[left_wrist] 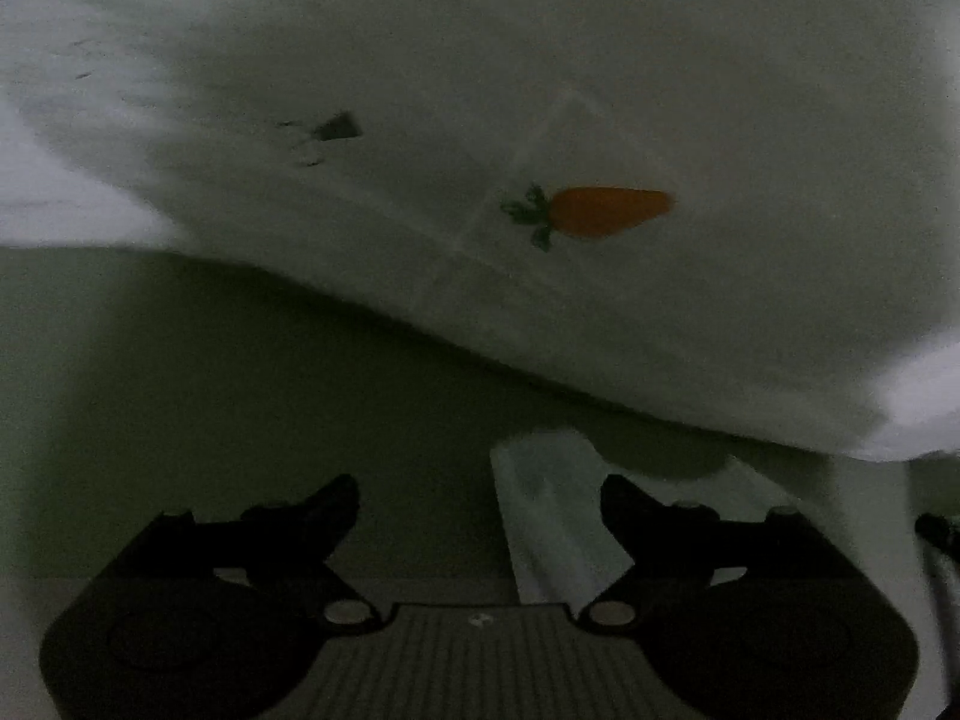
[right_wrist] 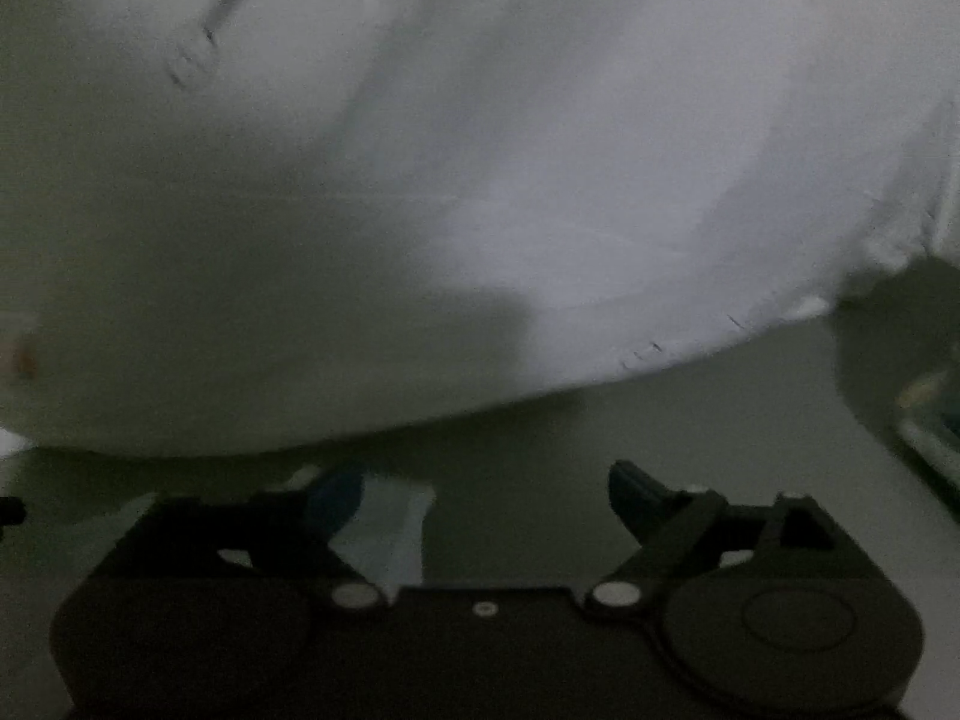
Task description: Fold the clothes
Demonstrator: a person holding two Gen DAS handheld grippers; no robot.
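Cloth fills the upper part of both my views: a white garment (left_wrist: 600, 90) hanging over the pale green tabletop (left_wrist: 180, 390), its hem sagging across mid-frame. Below, my left gripper (left_wrist: 480, 516) stands wide open, a strip of fabric touching its right finger. My right gripper (right_wrist: 486, 498) gapes too, cloth by its left finger. A small orange carrot (left_wrist: 606, 211) sits right of center.

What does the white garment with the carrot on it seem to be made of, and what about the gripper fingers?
The white garment looks like soft matte woven or knit cloth, probably cotton: it drapes and shows a stitched seam. Its carrot seems embroidered or appliquéd, though blur leaves that open. The left gripper fingers look like hard matte black plastic.
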